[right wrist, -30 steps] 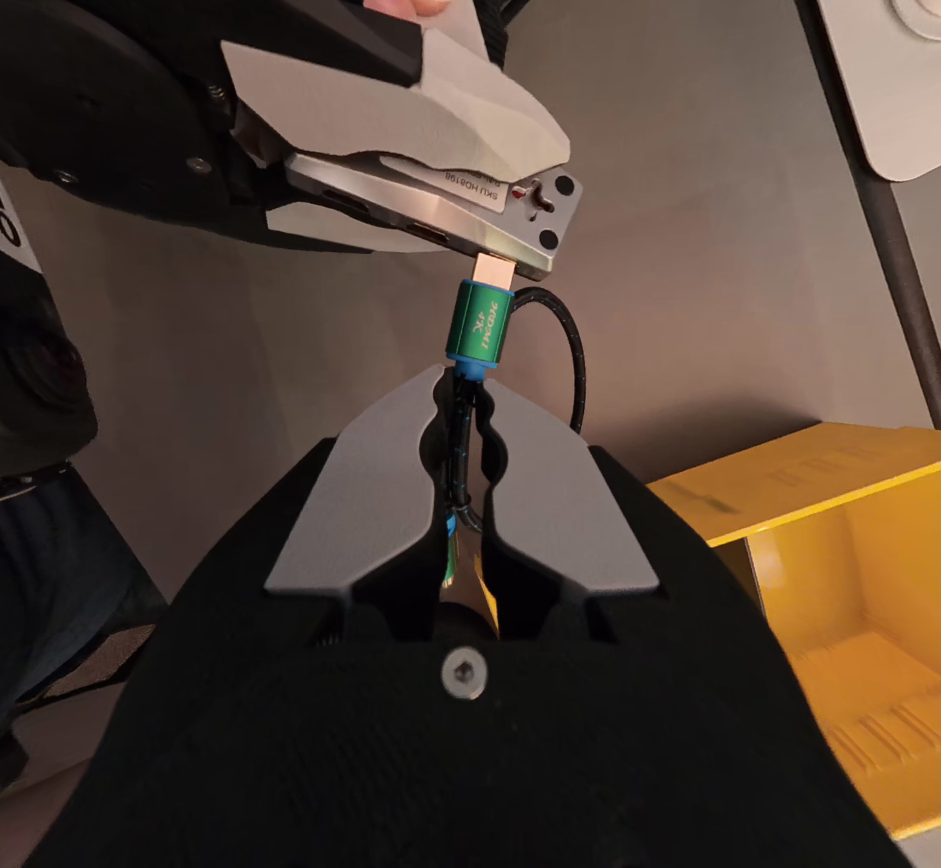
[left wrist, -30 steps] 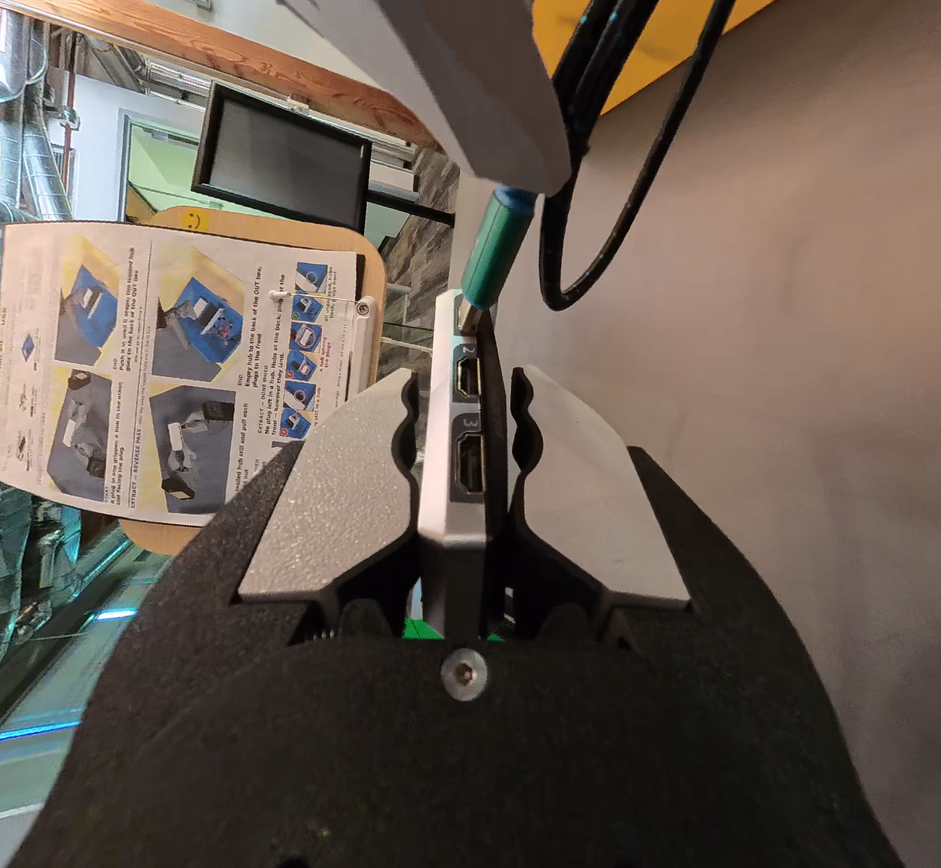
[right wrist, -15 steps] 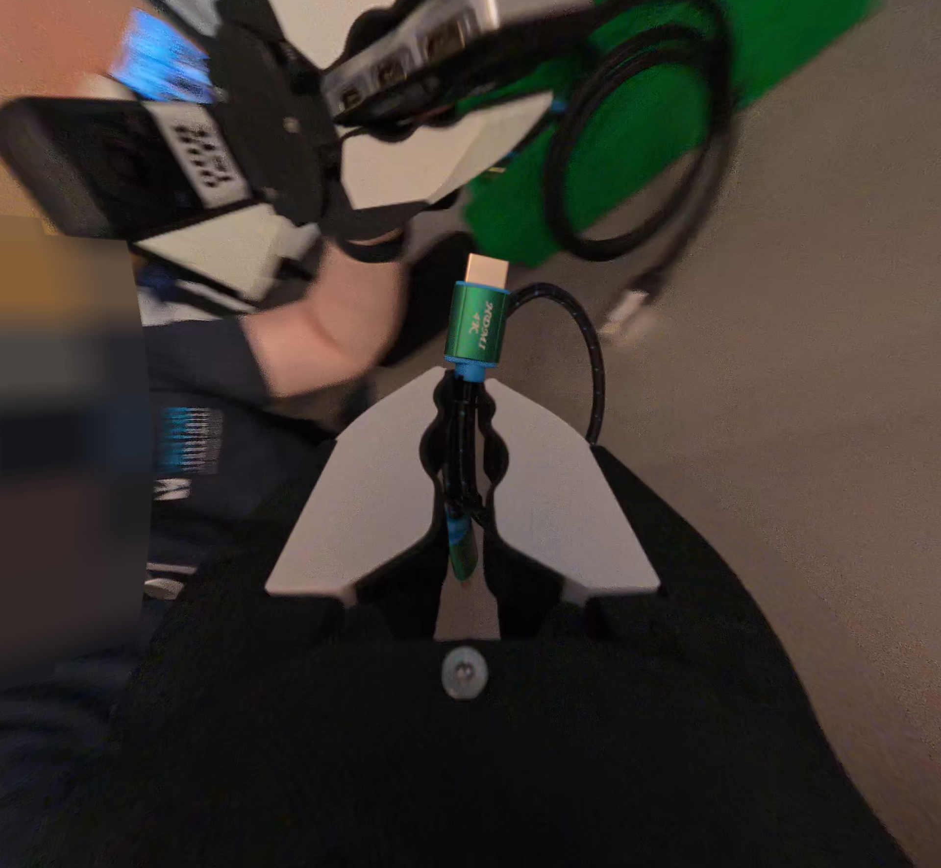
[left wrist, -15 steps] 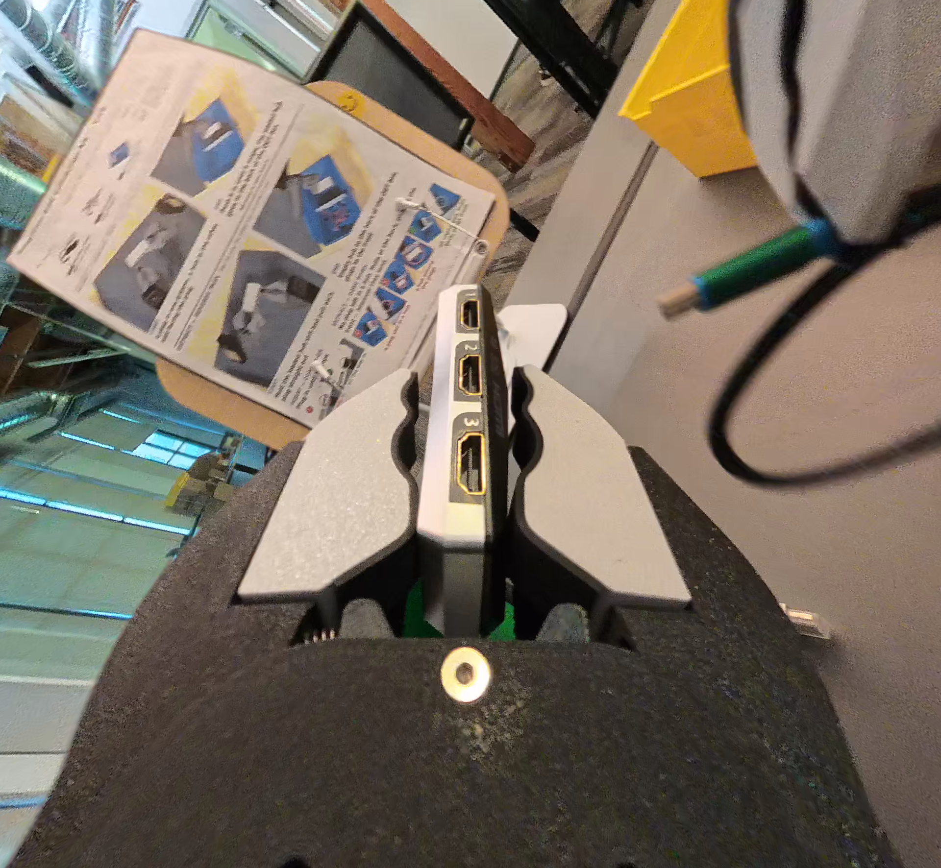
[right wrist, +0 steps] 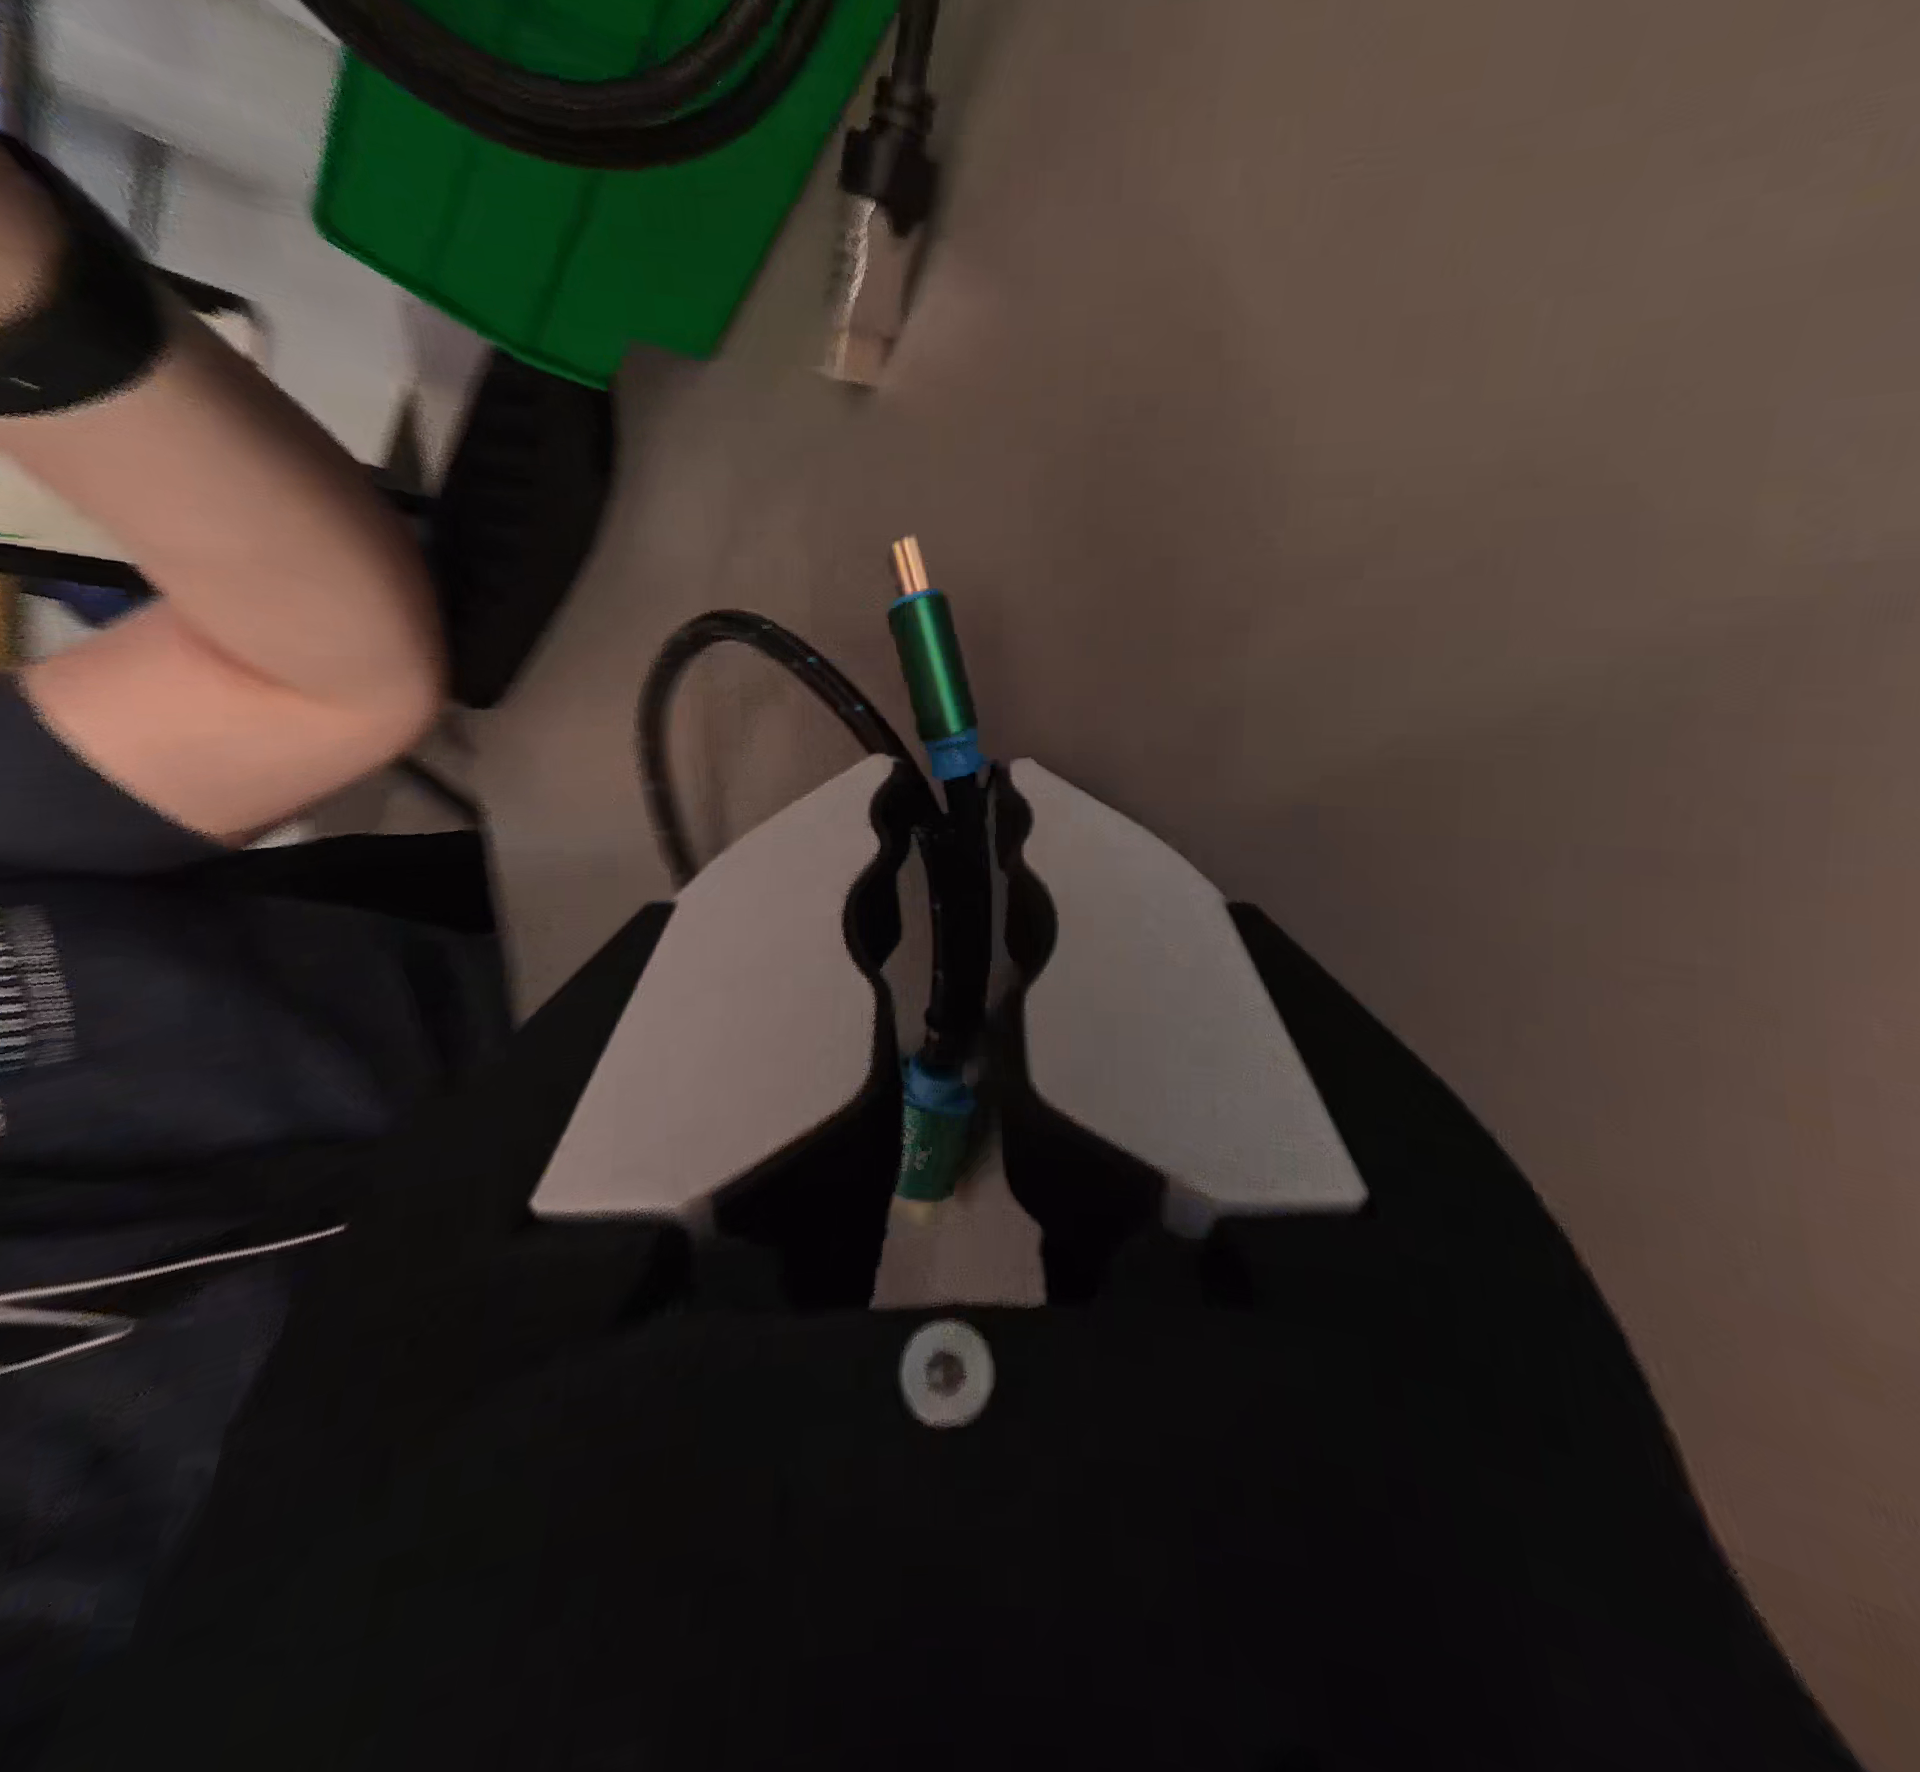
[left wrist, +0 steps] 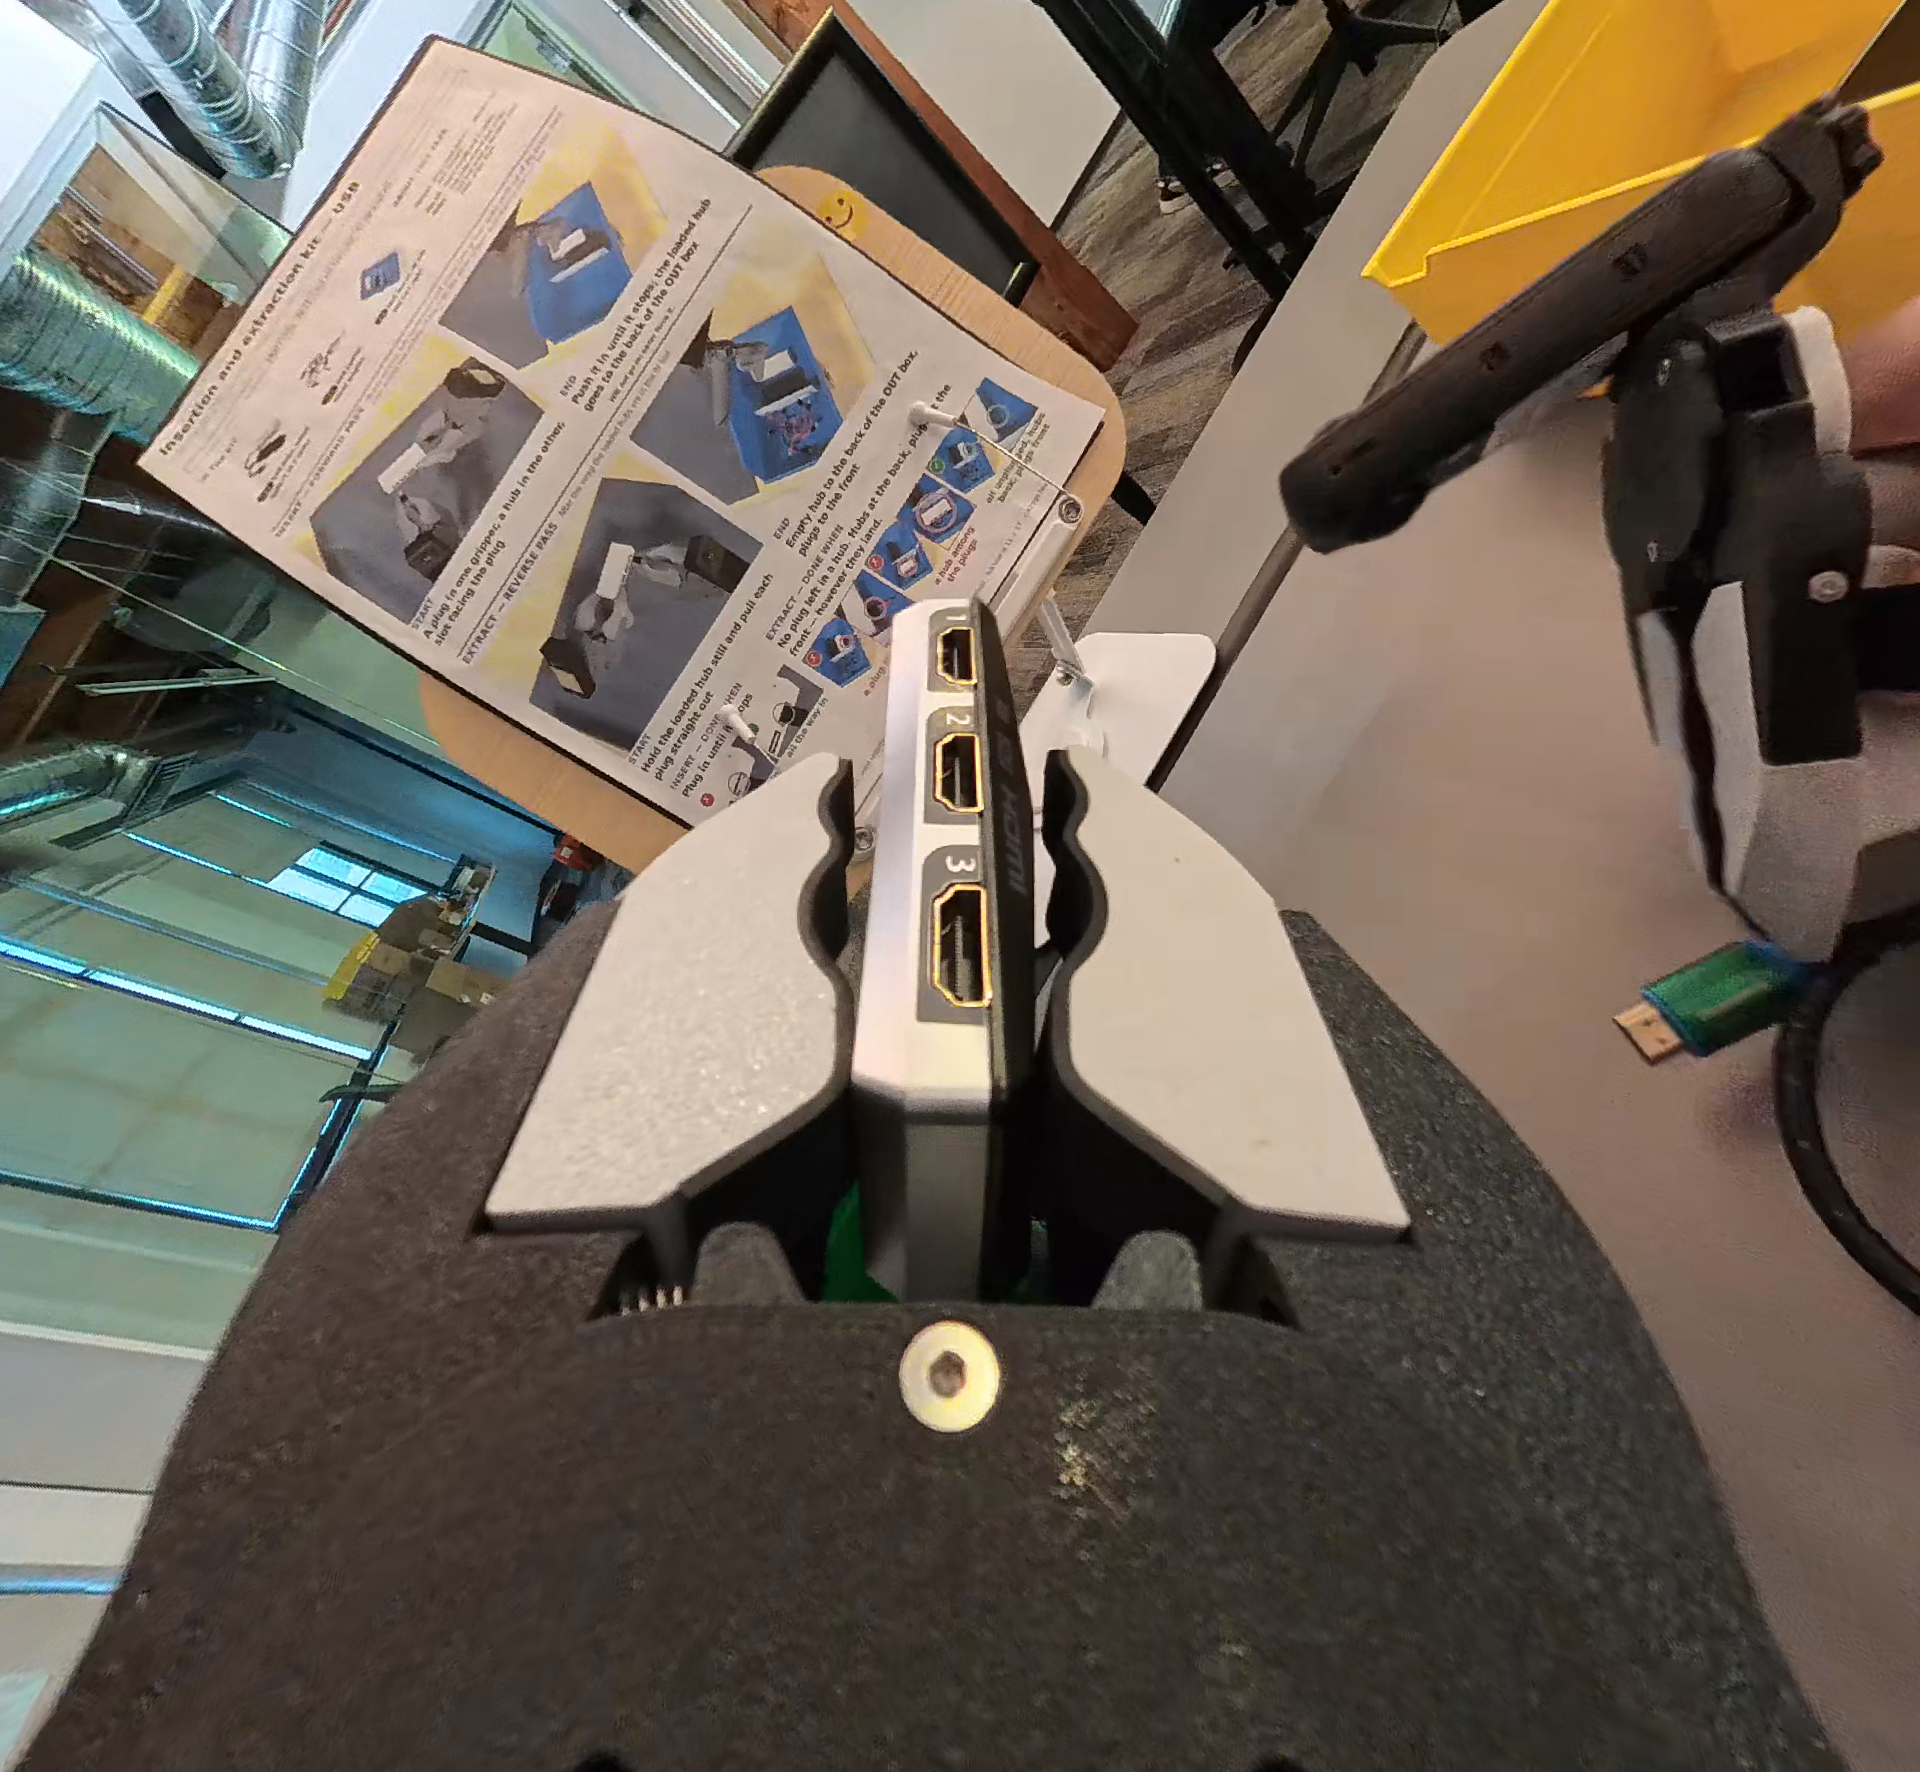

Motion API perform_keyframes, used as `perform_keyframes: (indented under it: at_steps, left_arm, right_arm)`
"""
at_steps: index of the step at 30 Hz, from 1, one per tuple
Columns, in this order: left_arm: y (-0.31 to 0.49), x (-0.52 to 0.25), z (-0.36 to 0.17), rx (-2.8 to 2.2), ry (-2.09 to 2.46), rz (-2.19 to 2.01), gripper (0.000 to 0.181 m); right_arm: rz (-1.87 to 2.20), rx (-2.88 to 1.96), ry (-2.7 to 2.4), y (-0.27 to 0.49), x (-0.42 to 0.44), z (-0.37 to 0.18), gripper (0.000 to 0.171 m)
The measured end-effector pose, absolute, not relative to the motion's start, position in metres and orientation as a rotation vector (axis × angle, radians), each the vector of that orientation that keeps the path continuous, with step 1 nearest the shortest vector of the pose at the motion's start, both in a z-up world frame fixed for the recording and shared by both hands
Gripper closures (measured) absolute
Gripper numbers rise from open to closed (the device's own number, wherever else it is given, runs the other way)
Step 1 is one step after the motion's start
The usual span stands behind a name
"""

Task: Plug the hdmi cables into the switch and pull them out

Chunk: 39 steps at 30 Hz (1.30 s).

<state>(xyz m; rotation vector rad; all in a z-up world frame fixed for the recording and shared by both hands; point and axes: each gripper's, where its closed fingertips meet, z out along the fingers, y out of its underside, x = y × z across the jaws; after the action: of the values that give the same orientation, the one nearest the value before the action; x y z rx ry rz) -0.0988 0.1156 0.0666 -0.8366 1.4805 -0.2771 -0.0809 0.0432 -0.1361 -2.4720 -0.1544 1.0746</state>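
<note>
My left gripper (left wrist: 940, 766) is shut on the silver HDMI switch (left wrist: 951, 891), held on edge with its three gold-rimmed ports facing the camera, all empty. My right gripper (right wrist: 943, 768) is shut on a black braided HDMI cable (right wrist: 951, 891). Its green plug (right wrist: 932, 668) sticks out past the fingertips, free in the air over the grey table (right wrist: 1455, 579). A second green plug (right wrist: 930, 1151) sits back between the jaws. In the left wrist view the right gripper (left wrist: 1745, 901) is at the right with the green plug (left wrist: 1714, 995) well apart from the switch.
A green bin (right wrist: 582, 112) with black cables over its edge stands ahead of my right gripper, a clear-tipped cable end (right wrist: 873, 268) beside it. A yellow bin (left wrist: 1662, 60) is at the far right. An instruction sheet on a board (left wrist: 623, 434) stands behind the switch. A person's arm (right wrist: 208, 579) is at the left. My right fingertips sit around 20 centimeters from my left ones.
The green plug came out of the switch's end port. The two grippers moved apart, and the right gripper swung down toward the table near the green bin.
</note>
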Motion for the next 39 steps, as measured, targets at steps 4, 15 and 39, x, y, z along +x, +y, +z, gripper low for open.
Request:
perform_keyframes:
  at_steps: [4, 15, 39]
  left_arm:
    - [0.116, -0.098, 0.065, -0.840, 1.488, -0.276, 0.146]
    - [0.114, -0.095, 0.063, -0.834, 1.502, -0.261, 0.146]
    - [0.071, -0.064, 0.036, -0.588, 1.518, -0.165, 0.146]
  right_arm:
    - [0.649, -2.366, -0.345, 0.059, -0.070, -0.121, 0.143]
    - [-0.074, -2.366, -0.600, 0.049, -0.077, -0.159, 0.149]
    - [0.655, -2.300, -0.389, -0.012, -0.068, 0.018, 0.162]
